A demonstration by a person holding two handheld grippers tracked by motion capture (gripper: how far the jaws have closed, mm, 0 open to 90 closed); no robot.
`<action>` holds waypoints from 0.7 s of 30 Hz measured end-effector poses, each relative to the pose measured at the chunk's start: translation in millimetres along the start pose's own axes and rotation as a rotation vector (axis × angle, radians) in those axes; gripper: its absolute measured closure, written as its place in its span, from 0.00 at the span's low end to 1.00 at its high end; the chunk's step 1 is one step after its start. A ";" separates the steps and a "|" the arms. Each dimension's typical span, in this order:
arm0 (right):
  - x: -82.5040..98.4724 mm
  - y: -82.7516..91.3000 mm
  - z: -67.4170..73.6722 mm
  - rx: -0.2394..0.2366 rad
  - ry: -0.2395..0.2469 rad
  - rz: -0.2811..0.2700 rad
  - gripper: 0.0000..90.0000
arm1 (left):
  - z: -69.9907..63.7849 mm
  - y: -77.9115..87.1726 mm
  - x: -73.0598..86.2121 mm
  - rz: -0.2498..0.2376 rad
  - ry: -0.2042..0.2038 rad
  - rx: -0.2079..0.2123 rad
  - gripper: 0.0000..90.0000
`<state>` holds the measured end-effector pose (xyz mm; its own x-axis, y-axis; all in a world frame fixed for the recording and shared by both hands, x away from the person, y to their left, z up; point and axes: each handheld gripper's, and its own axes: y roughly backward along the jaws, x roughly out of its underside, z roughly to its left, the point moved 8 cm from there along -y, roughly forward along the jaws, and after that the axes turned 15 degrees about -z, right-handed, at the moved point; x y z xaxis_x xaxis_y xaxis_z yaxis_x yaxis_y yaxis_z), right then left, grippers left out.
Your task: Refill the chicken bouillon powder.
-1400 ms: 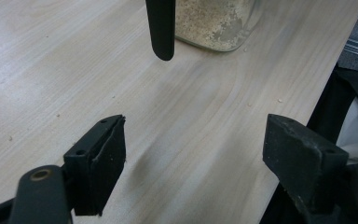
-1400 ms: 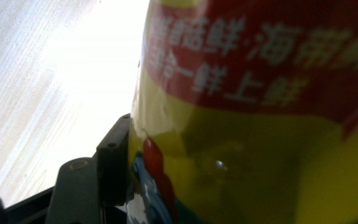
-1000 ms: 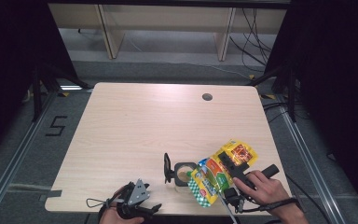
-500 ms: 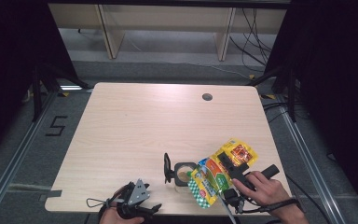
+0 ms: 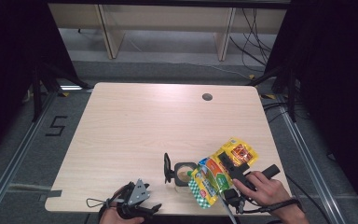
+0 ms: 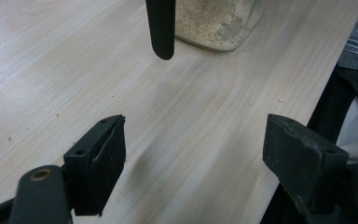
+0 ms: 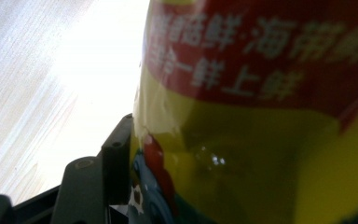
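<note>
A yellow and green snack bag (image 5: 210,179) with a red band (image 7: 270,93) hangs tilted over the table's front right. My right gripper (image 5: 227,165) is shut on its middle. In the right gripper view one black finger (image 7: 117,154) presses against the bag's side. The bag's lower end lies right beside an open glass jar (image 5: 183,173) of pale granules (image 6: 214,23). The jar's black lid (image 5: 167,167) stands flipped up on its left. My left gripper (image 5: 145,204) rests at the table's front edge. It is open (image 6: 196,149) with nothing in it and points at the jar.
The light wooden table (image 5: 144,126) has a round cable hole (image 5: 207,97) at the back right. Metal floor rails run along both sides. A wooden frame stands behind the table.
</note>
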<state>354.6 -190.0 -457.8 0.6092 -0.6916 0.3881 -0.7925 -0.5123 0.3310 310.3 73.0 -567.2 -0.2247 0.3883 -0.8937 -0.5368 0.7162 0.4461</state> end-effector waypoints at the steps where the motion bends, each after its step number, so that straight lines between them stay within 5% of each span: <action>1: -0.1 0.1 -0.9 0.012 -0.007 0.001 0.43 | -0.1 0.7 0.0 0.004 -0.001 -0.001 0.24; 21: 0.2 -0.3 1.0 0.020 -0.035 -0.007 0.43 | -0.1 0.6 -0.2 0.002 -0.001 -0.002 0.24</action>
<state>354.9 -190.5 -458.7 0.6134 -0.7051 0.3558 -0.7890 -0.5269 0.3160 309.9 73.3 -566.8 -0.2248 0.3909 -0.8926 -0.5380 0.7139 0.4482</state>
